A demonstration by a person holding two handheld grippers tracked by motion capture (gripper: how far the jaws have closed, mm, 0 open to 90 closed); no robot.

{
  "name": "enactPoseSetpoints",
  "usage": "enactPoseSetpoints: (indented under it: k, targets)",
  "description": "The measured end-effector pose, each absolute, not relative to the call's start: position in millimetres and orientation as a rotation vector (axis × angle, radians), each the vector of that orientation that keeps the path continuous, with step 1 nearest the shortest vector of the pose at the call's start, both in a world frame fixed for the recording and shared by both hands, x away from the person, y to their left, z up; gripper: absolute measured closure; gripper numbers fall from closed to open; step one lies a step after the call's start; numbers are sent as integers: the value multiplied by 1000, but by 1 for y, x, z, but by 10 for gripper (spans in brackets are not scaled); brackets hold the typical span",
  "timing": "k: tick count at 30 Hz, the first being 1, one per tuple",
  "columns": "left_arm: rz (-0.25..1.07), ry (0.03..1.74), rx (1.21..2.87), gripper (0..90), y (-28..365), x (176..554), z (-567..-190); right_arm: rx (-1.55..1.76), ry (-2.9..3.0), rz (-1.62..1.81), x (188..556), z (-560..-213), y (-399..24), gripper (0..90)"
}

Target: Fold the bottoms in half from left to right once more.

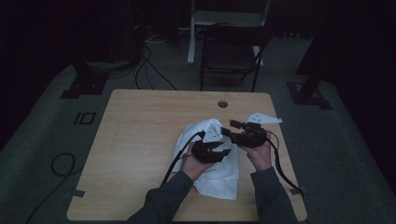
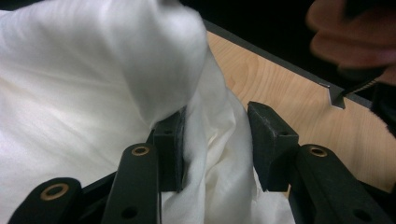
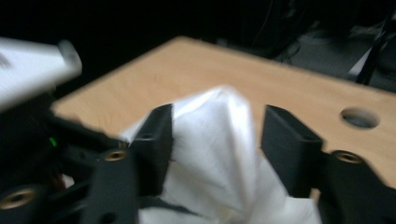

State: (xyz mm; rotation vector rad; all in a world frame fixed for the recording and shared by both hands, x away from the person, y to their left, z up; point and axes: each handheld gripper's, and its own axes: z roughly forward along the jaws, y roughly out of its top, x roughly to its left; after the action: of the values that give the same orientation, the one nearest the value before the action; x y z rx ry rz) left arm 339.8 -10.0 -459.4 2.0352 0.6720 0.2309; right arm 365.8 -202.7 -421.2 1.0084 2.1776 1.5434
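Near the table's (image 1: 140,126) front edge sits my white cloth (image 1: 219,175), soft, light, floppy. Left gripper (image 2: 215,140) and right gripper (image 3: 217,140) both stand spread around raised folds, not pinching; I'd grab a bunched ridge.

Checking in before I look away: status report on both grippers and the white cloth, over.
Left gripper open, cloth fold between the jaws. Right gripper open, astride a raised peak of the white cloth. Cloth bunched on the table. Nothing in the way.
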Motion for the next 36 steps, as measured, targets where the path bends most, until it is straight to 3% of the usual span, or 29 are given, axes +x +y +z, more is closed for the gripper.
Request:
enactPoseSetpoints:
  k: [8, 13, 17, 19, 20, 21, 22, 23, 26, 36]
  targets:
    - [199, 593, 1981, 527, 3, 319, -442, 1133, 2250, 1372, 382, -458, -205, 743]
    - [179, 587, 1870, 509, 32, 312, -424, 1178, 2255, 1358, 384, -469, -211, 742]
    - [315, 694, 1817, 511, 67, 317, -414, 1198, 2260, 1336, 385, -475, -213, 724]
    - [472, 784, 1846, 513, 80, 326, -418, 1209, 2255, 1319, 386, -476, -214, 705]
    - [490, 826, 1862, 515, 85, 333, -423, 1216, 2251, 1307, 386, -477, -215, 687]
    - [480, 862, 1873, 515, 89, 341, -429, 1232, 2230, 1293, 385, -474, -217, 613]
    - [483, 903, 1884, 515, 92, 347, -436, 1232, 2230, 1293, 385, -474, -217, 613]
    - [478, 930, 1896, 515, 93, 352, -443, 1238, 2190, 1302, 381, -467, -219, 529]
    - [419, 979, 1929, 515, 90, 357, -463, 1203, 2132, 1310, 370, -452, -220, 452]
    - [394, 946, 1958, 510, 70, 359, -473, 1040, 2124, 1370, 336, -428, -202, 401]
